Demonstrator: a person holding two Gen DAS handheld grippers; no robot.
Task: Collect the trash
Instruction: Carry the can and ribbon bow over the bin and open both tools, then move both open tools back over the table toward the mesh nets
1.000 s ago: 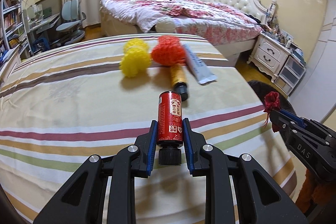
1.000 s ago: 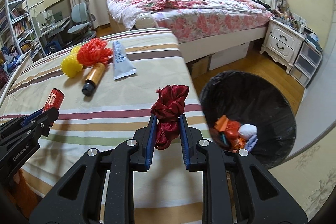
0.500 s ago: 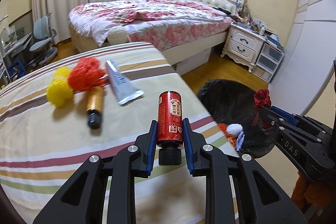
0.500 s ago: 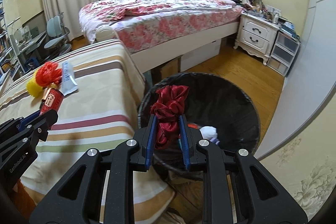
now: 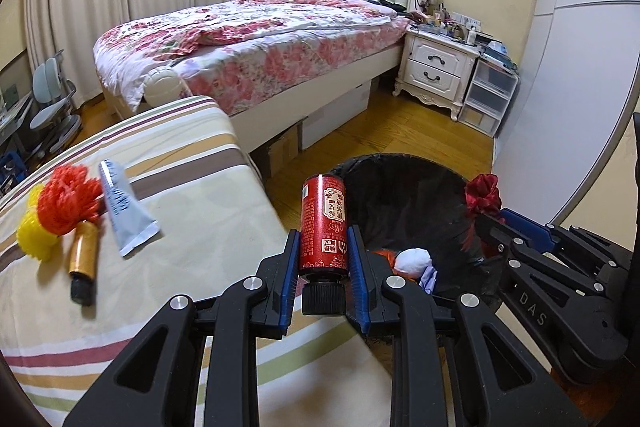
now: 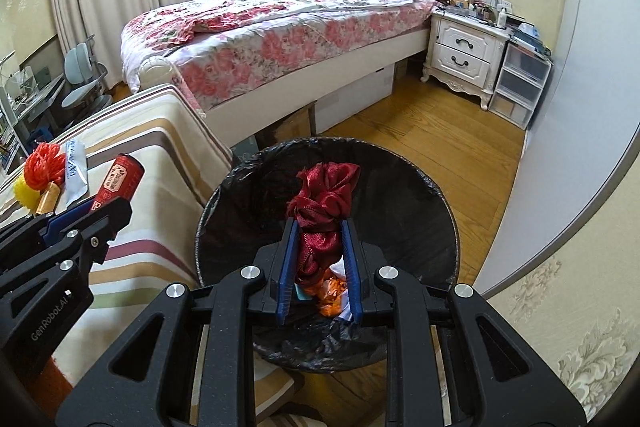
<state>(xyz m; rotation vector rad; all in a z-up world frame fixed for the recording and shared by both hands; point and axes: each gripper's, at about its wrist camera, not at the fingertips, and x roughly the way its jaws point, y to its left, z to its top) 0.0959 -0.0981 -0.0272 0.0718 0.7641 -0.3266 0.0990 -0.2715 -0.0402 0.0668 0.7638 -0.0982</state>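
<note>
My left gripper (image 5: 323, 254) is shut on a red bottle (image 5: 323, 225) with a black cap, held at the right edge of the striped table (image 5: 192, 267), beside the black-lined trash bin (image 5: 404, 187). My right gripper (image 6: 319, 239) is shut on a dark red fabric bow (image 6: 326, 195) and hangs over the open bin (image 6: 400, 187). Orange and white trash (image 6: 332, 287) lies at the bin's bottom. In the left wrist view the right gripper (image 5: 486, 217) with the bow (image 5: 483, 195) shows at the right.
On the table lie a grey-blue tube (image 5: 122, 211), a gold bottle (image 5: 83, 267), an orange mesh ball (image 5: 68, 197) and a yellow one (image 5: 34, 235). A floral bed (image 5: 248, 43), white nightstand (image 5: 438, 67) and plastic drawers (image 5: 490, 95) stand beyond on the wooden floor.
Both grippers have swung right, off the tabletop toward the bin. The bow now hangs over the bin's opening and the red bottle has reached the table's right edge. Both grips are unchanged.
</note>
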